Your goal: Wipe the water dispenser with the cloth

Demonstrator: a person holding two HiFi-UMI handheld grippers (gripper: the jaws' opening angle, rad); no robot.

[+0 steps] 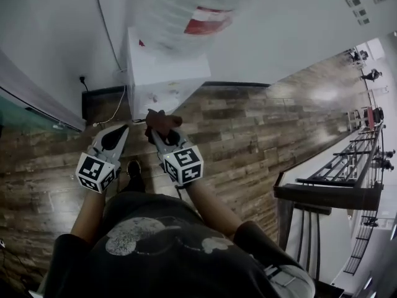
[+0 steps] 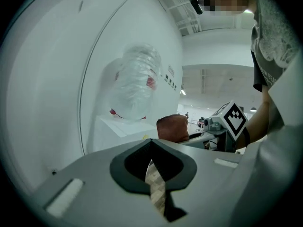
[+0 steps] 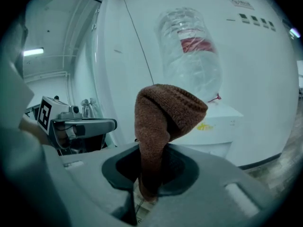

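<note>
A white water dispenser (image 1: 162, 73) stands against the wall, with a clear bottle (image 1: 198, 11) with a red label on top. My right gripper (image 1: 156, 129) is shut on a brown knitted cloth (image 3: 161, 122), which sticks up from its jaws just in front of the dispenser (image 3: 215, 126). Beside it on the left, my left gripper (image 1: 121, 129) is shut with nothing in it, its jaws closed together (image 2: 154, 174). In the left gripper view the cloth (image 2: 173, 128) shows to the right, with the dispenser (image 2: 118, 126) and bottle (image 2: 135, 84) behind.
A wall socket and a cable (image 1: 115, 113) sit on the wall left of the dispenser. The floor is wood plank (image 1: 260, 129). A railing and stairwell (image 1: 329, 197) lie to the right. The person's shoe (image 1: 133, 169) is below the grippers.
</note>
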